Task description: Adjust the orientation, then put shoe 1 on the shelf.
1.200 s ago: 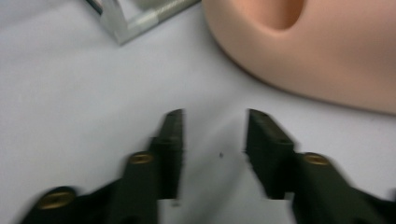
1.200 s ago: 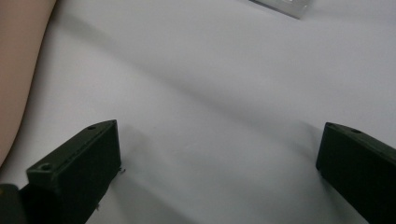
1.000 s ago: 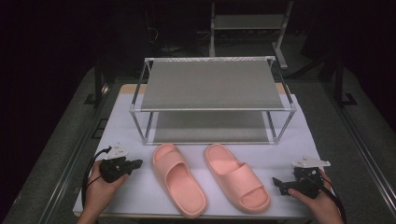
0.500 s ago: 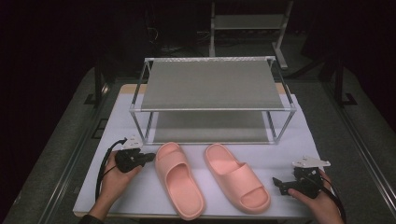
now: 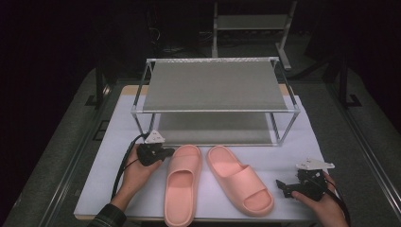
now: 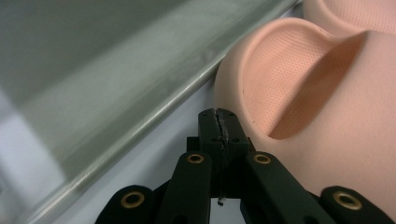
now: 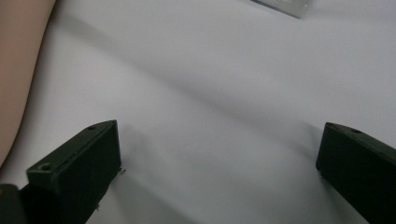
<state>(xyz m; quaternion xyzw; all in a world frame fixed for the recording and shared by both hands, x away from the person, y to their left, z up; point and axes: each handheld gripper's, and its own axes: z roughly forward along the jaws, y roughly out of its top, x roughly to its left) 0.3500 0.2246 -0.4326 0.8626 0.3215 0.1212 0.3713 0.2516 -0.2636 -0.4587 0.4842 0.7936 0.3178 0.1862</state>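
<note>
The left gripper (image 5: pixel 166 152) is held with its jaws pressed together on nothing, and the left slipper (image 5: pixel 182 182) is found just ahead of its tips, heel end nearest, with the wire rack (image 5: pixel 215 111) close beyond. The right slipper (image 5: pixel 240 179) is laid between the two grippers. The right gripper (image 5: pixel 282 186) is kept on the white table sheet (image 5: pixel 293 146) with its jaws spread wide and empty, that slipper's toe being just ahead of them.

high view looks down; both gripper views close, sharing the left slipper (image 5: pixel 182 182).
</note>
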